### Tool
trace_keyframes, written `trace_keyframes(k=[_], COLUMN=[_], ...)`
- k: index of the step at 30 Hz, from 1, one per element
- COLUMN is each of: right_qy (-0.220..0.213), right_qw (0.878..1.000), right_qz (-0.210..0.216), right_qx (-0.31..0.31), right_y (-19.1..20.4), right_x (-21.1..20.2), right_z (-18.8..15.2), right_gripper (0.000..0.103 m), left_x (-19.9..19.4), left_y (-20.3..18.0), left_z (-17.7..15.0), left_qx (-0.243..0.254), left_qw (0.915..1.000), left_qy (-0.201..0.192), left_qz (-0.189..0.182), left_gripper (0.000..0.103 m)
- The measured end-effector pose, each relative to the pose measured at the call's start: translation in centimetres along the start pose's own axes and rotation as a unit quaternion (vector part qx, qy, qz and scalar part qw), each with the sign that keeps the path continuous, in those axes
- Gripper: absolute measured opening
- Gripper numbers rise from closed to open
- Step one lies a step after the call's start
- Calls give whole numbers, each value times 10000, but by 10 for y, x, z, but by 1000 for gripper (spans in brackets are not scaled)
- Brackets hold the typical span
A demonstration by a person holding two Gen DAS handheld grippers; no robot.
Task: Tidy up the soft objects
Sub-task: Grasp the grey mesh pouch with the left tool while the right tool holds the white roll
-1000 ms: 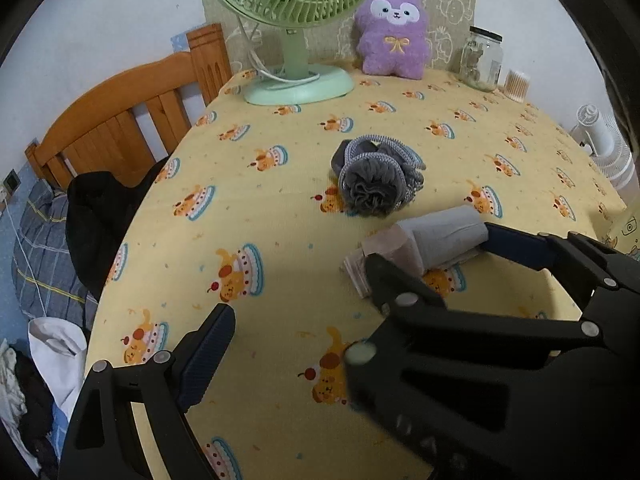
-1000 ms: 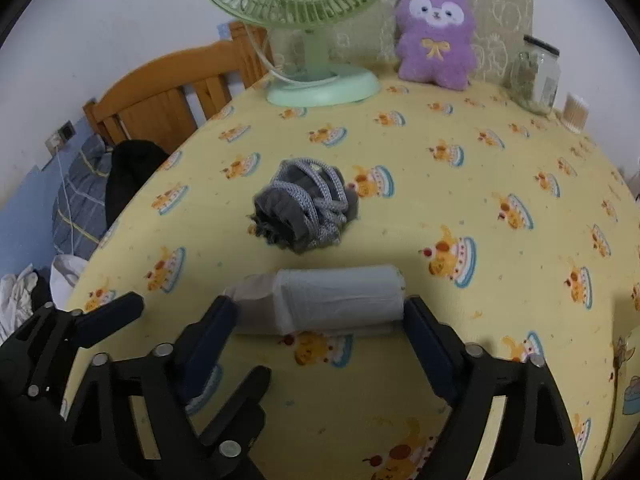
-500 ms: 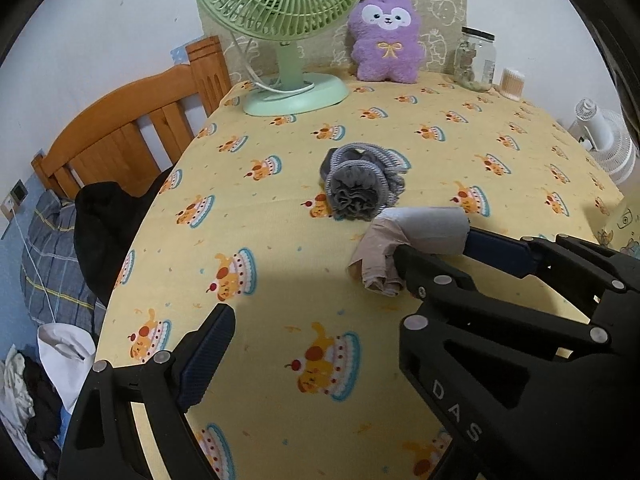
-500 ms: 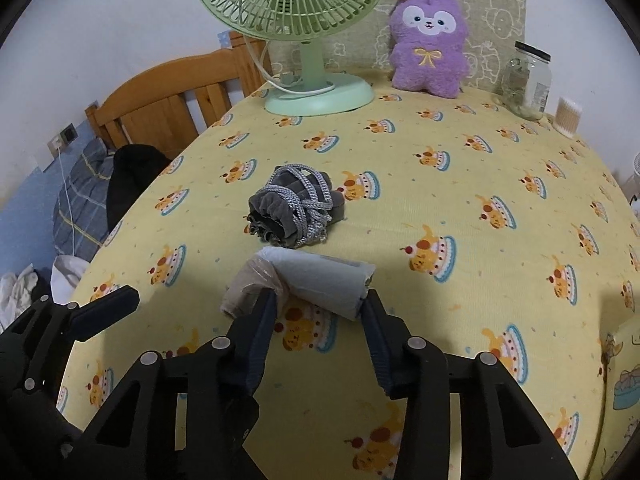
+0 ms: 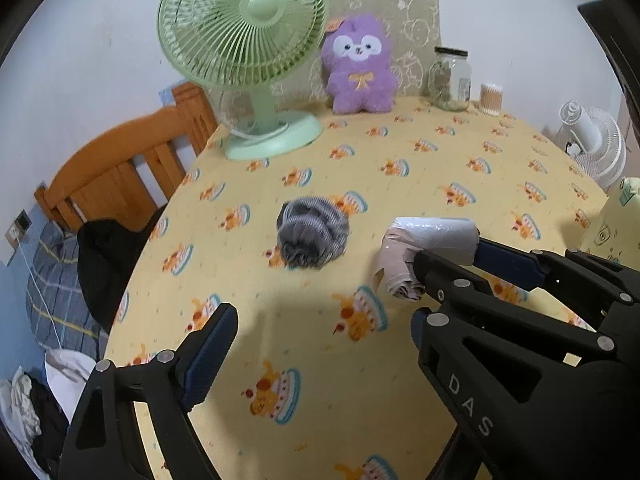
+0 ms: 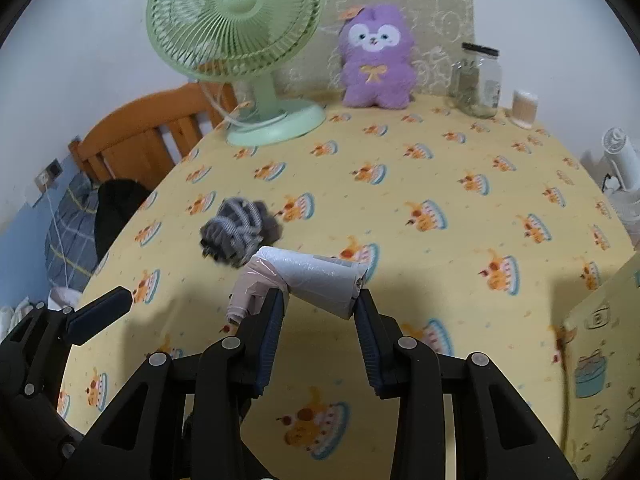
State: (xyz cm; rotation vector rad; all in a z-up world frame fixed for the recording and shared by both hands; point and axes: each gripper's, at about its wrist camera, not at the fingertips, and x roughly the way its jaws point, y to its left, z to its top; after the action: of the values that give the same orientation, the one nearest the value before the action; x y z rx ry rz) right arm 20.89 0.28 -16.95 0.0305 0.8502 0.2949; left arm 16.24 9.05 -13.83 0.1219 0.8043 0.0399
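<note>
My right gripper (image 6: pixel 318 300) is shut on a roll of grey and pink plastic bags (image 6: pixel 308 276) and holds it above the yellow tablecloth (image 6: pixel 440 168). The roll also shows in the left wrist view (image 5: pixel 432 240), clamped between the right gripper's fingers (image 5: pixel 504 260). A grey striped sock bundle (image 5: pixel 312 228) lies on the cloth beyond the roll; it shows in the right wrist view (image 6: pixel 238 232) too. My left gripper (image 5: pixel 320 340) is open and empty, low over the cloth's near left part. A purple plush toy (image 6: pixel 376 60) sits at the back.
A green desk fan (image 6: pixel 240 40) stands at the back left. A glass jar (image 6: pixel 478 80) and a cotton swab pot (image 6: pixel 524 108) stand at the back right. A yellow printed box (image 6: pixel 600 360) is at the right edge. A wooden bed frame (image 5: pixel 120 168) is left of the table.
My right gripper closed on the roll and lifted it off the cloth. Both grippers pulled back and up, so more of the table shows.
</note>
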Motion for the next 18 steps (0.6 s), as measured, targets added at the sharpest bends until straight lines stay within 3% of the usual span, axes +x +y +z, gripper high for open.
trace_keyframes(k=[9, 18], right_qy=[-215, -306], right_qw=[9996, 9989], right_qz=[-88, -117], right_qx=[167, 322], right_y=[-13, -16], right_x=[-6, 2], right_z=[16, 33], right_gripper=[39, 40], left_x=[5, 24], left_y=[-4, 1], left_z=[22, 41], left_qx=[193, 98], left_qw=[9997, 9999], left_qy=[-101, 6], left_qz=[116, 88], left_gripper=[89, 79])
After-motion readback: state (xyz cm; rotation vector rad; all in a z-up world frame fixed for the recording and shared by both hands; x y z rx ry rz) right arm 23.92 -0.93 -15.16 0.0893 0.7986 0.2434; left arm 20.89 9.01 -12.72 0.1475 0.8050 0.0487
